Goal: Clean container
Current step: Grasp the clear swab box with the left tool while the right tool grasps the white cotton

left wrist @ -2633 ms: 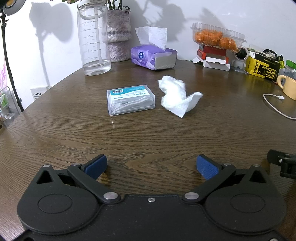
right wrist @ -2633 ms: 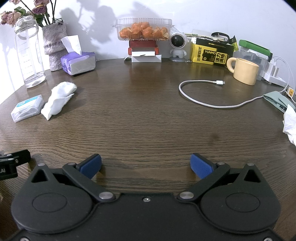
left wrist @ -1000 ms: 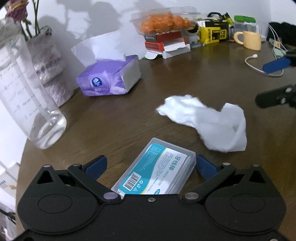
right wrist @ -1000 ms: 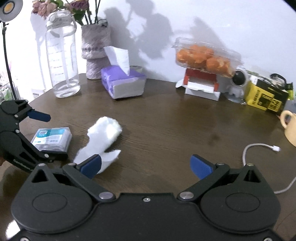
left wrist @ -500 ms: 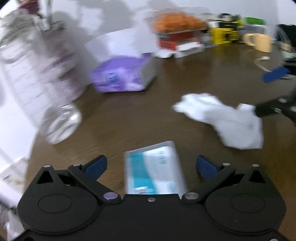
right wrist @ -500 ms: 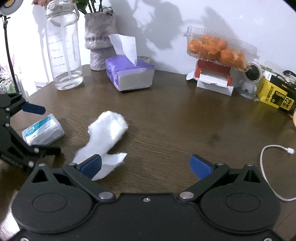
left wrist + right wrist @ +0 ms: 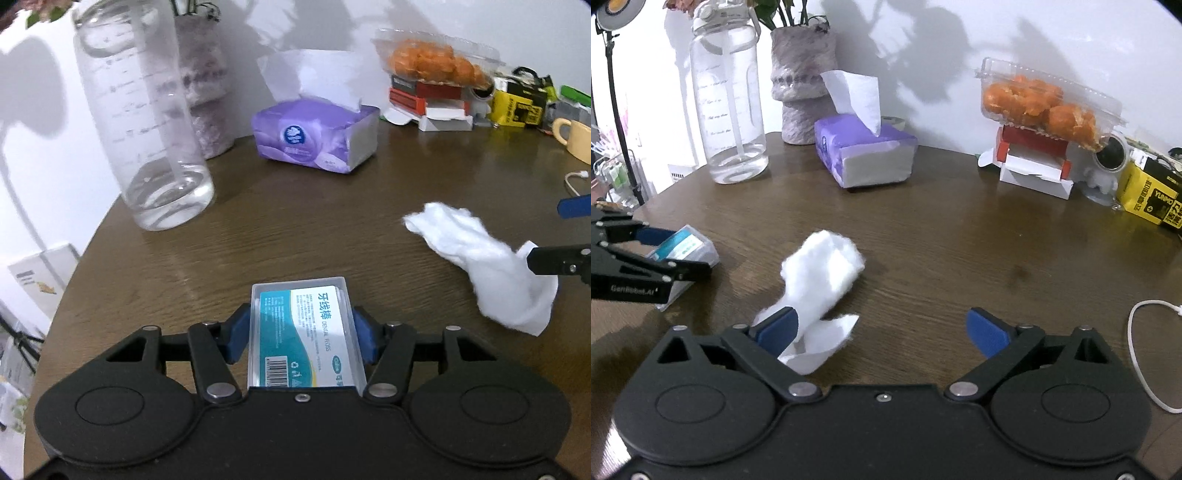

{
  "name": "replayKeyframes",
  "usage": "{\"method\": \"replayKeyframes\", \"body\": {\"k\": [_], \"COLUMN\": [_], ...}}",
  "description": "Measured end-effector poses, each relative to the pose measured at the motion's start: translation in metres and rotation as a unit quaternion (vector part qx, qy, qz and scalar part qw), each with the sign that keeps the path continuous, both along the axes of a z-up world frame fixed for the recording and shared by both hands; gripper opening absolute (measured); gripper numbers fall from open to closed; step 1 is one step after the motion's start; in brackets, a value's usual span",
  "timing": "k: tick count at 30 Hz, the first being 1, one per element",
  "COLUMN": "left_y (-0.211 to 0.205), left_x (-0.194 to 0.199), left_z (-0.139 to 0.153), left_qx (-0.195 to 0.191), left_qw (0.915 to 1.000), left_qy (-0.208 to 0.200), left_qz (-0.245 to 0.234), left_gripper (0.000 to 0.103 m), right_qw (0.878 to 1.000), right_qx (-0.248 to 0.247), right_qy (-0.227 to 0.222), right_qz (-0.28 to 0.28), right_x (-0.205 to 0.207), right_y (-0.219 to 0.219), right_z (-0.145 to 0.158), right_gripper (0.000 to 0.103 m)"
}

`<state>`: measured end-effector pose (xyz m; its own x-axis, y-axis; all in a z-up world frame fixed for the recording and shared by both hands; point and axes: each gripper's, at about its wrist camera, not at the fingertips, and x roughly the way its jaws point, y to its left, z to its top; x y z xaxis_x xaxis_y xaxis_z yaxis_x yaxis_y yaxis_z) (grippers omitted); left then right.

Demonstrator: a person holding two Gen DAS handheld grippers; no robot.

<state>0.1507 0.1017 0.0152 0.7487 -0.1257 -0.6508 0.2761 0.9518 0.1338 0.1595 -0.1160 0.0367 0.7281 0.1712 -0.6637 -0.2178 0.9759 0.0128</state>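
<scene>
- Left gripper (image 7: pixel 300 334): jaws closing on the clear floss container (image 7: pixel 304 334), blue pads (image 7: pixel 236 332) against both long sides; reads as grasped.
- Right gripper (image 7: pixel 882 328): released, jaws spread wide, nothing between the pads; left pad overlapping the near tail of the crumpled tissue (image 7: pixel 820 277) in its own view, contact not confirmable.
- Container location: near the left edge of the bench (image 7: pixel 332 206), lying flat or barely lifted; cannot tell which. Near end hidden behind the gripper body.
- Container appearance: small flat rectangular box, transparent hard plastic, teal-and-white label with a barcode on top. Lid closed. No dirt or smear discernible at this sharpness.
- Tissue location: toward the middle of the bench, well apart from the container, just ahead of the right gripper.
- Risk 1: slick plastic walls, grip only on the narrow sides; likely to slip or twist out under wiping pressure from above.
- Risk 2: over-squeezing could flex the thin walls or pop the lid.
- Risk 3: loose tissue could tear, or be pinched only at the tail, leaving a poor wiping wad.
- Risk 4: tall water bottle (image 7: pixel 147 122) standing near the left edge beyond the container; a wide swing of the left gripper could knock it.
</scene>
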Motion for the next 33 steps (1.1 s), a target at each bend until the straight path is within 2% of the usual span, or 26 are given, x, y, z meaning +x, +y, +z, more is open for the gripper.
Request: {"method": "replayKeyframes", "body": {"k": [5,11,15,16,17,18,19,20,23,25,28,30,33], "left_y": [-0.01,-0.024,-0.032,-0.034,-0.036,-0.036,-0.037,-0.038,-0.042,-0.051,-0.067,-0.08,-0.102], "left_x": [-0.036,-0.092,-0.122,-0.129,-0.134,-0.139,-0.143,-0.146,-0.157,-0.163,-0.165,-0.165,-0.167], "left_z": [0.016,0.036,0.034,0.033,0.032,0.031,0.03,0.029,0.03,0.031,0.029,0.028,0.025], "left_qx": [-0.003,0.022,0.027,0.028,0.027,0.023,0.019,0.015,0.007,0.019,0.027,0.023,0.01], "left_qw": [0.9993,0.9973,0.9962,0.9959,0.9957,0.9957,0.9957,0.9955,0.9943,0.9934,0.9932,0.993,0.9882], "left_qy": [-0.037,-0.068,-0.075,-0.077,-0.078,-0.079,-0.08,-0.081,-0.1,-0.111,-0.113,-0.11,-0.117], "left_qz": [0.008,0.017,0.034,0.039,0.042,0.043,0.044,0.046,0.036,0.022,-0.01,-0.038,-0.099], "left_gripper": [0.056,0.056,0.056,0.056,0.056,0.056,0.056,0.056,0.056,0.056,0.056,0.056,0.056], "right_qw": [1.0,0.998,0.997,0.997,0.997,0.997,0.997,0.997,0.996,0.995,0.983,0.967,0.941], "right_qx": [0.008,0.037,0.034,0.023,0.019,0.02,0.021,0.021,0.037,0.045,0.074,0.085,0.079], "right_qy": [-0.004,-0.002,0.026,0.033,0.04,0.048,0.043,0.039,0.02,0.0,-0.044,-0.078,-0.088], "right_qz": [0.014,0.045,0.061,0.061,0.062,0.065,0.063,0.062,0.074,0.092,0.163,0.226,0.318], "right_x": [0.003,0.017,0.031,0.034,0.038,0.04,0.038,0.037,0.021,0.003,-0.038,-0.068,-0.105], "right_y": [0.005,0.021,0.036,0.041,0.043,0.044,0.043,0.043,0.035,0.028,0.012,0.002,-0.008], "right_z": [0.002,0.005,-0.004,-0.008,-0.012,-0.015,-0.016,-0.016,-0.008,0.002,0.031,0.05,0.068], "right_gripper": [0.098,0.093,0.081,0.074,0.056,0.046,0.029,0.018,0.014,0.014,0.014,0.014,0.014]}}
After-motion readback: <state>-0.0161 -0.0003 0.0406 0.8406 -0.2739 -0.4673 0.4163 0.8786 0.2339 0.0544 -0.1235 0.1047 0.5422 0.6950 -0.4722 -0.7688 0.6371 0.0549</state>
